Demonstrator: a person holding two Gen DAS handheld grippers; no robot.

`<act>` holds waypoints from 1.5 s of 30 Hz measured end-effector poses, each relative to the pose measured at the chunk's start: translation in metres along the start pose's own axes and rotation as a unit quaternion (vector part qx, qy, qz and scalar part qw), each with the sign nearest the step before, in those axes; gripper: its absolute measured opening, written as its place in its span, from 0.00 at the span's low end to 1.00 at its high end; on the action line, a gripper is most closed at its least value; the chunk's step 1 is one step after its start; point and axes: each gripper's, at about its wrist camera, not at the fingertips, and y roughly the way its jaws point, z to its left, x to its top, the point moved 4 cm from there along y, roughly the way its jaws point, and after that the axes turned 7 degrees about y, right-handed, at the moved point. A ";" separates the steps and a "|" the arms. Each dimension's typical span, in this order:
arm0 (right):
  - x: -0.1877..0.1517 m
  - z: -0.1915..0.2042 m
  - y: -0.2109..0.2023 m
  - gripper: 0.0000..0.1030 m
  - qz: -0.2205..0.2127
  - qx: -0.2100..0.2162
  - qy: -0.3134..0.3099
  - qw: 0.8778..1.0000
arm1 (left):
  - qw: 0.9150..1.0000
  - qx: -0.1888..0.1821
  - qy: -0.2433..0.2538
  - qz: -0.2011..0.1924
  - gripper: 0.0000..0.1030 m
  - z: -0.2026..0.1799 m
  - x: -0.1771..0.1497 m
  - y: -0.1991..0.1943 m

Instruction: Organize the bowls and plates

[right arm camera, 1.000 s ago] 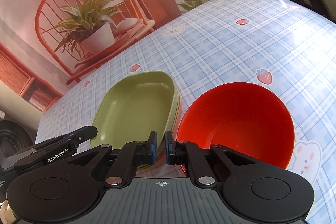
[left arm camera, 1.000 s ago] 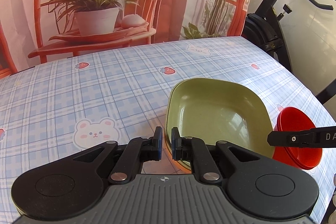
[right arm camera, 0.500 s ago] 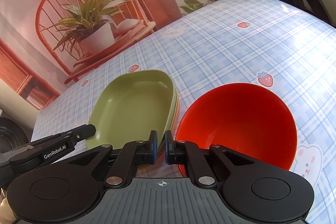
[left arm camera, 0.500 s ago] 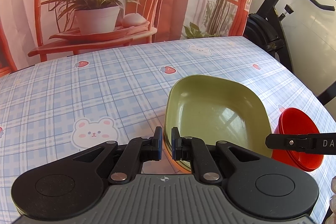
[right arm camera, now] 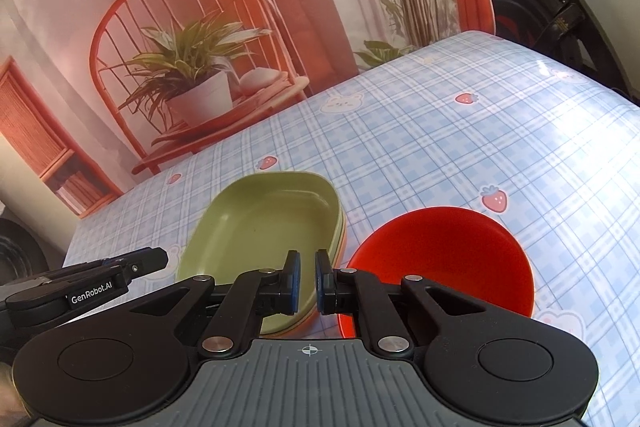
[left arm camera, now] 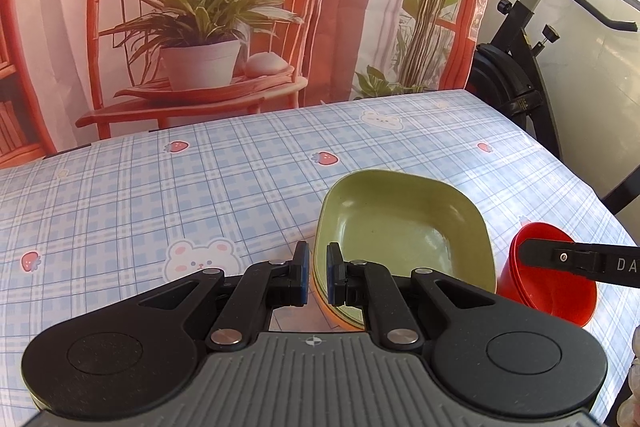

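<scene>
A green rounded-square plate (left arm camera: 400,227) (right arm camera: 264,227) lies on top of a stack whose orange edge shows beneath it. To its right stands a red bowl (left arm camera: 552,291) (right arm camera: 440,251). My left gripper (left arm camera: 317,275) hovers shut over the plate's near-left rim and holds nothing. My right gripper (right arm camera: 304,281) is shut and empty above the gap between plate and bowl. In the left wrist view, one of the right gripper's fingers (left arm camera: 580,261) reaches across the bowl. In the right wrist view, the left gripper's fingers (right arm camera: 132,263) show at the left, beside the plate.
The table (left arm camera: 160,207) wears a blue checked cloth with bears and strawberries. A printed backdrop of a red chair and potted plant (left arm camera: 200,59) hangs behind its far edge. An exercise bike (left arm camera: 520,67) stands off the right side.
Both grippers have risen a little, still shut. The plate and the bowl now look smaller and farther below them, and neither has moved on the table.
</scene>
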 end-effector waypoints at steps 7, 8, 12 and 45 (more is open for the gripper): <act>0.003 -0.005 -0.024 0.09 -0.036 -0.011 -0.032 0.999 | 1.000 0.009 0.005 -0.014 0.10 -0.015 0.003 -0.025; 0.003 -0.006 -0.028 0.10 -0.041 -0.012 -0.037 0.998 | 1.000 0.009 0.004 -0.016 0.10 -0.017 0.003 -0.029; 0.002 -0.013 -0.042 0.14 -0.064 -0.015 -0.055 0.996 | 1.000 0.015 0.008 -0.024 0.11 -0.027 0.002 -0.042; -0.006 -0.111 -0.029 0.37 -0.077 -0.025 -0.056 0.995 | 0.999 -0.050 0.005 0.017 0.58 -0.127 -0.020 0.009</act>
